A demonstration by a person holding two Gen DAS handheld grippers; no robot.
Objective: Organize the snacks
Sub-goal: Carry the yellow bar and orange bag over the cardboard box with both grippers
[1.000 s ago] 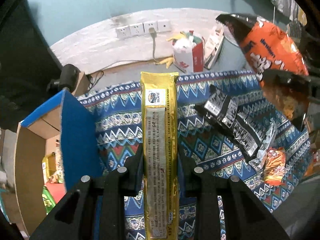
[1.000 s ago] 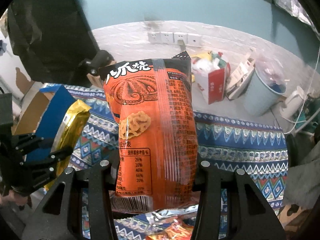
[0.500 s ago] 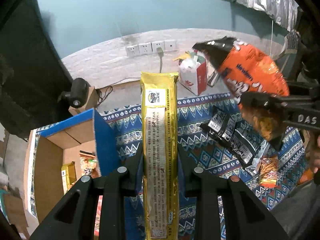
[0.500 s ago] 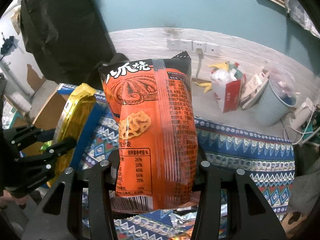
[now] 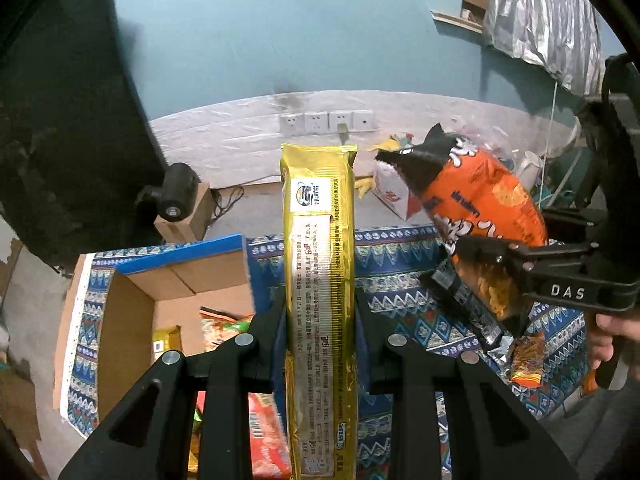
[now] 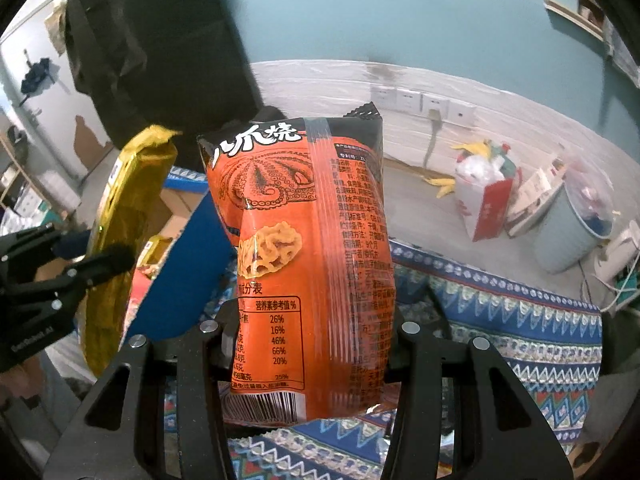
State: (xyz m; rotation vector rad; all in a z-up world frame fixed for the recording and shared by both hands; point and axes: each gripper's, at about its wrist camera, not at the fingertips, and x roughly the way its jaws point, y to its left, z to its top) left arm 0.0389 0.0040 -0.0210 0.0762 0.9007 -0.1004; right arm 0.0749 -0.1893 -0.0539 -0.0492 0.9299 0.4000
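Snacks are in both grippers, above a patterned blue cloth (image 5: 400, 264). The left gripper (image 5: 320, 320) pinches a long gold biscuit packet (image 5: 320, 280) upright between its fingers, just beside an open cardboard box (image 5: 132, 320) (a few packets already lie inside). The right gripper (image 6: 316, 344) clamps an orange octopus-print snack bag (image 6: 312, 264) by its lower half. More packets (image 5: 524, 360) lie loose on the cloth below.

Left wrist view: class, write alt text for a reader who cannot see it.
The left gripper clamps a long gold snack pack above an open cardboard box holding snacks. At right, the right gripper holds an orange snack bag over a patterned cloth.
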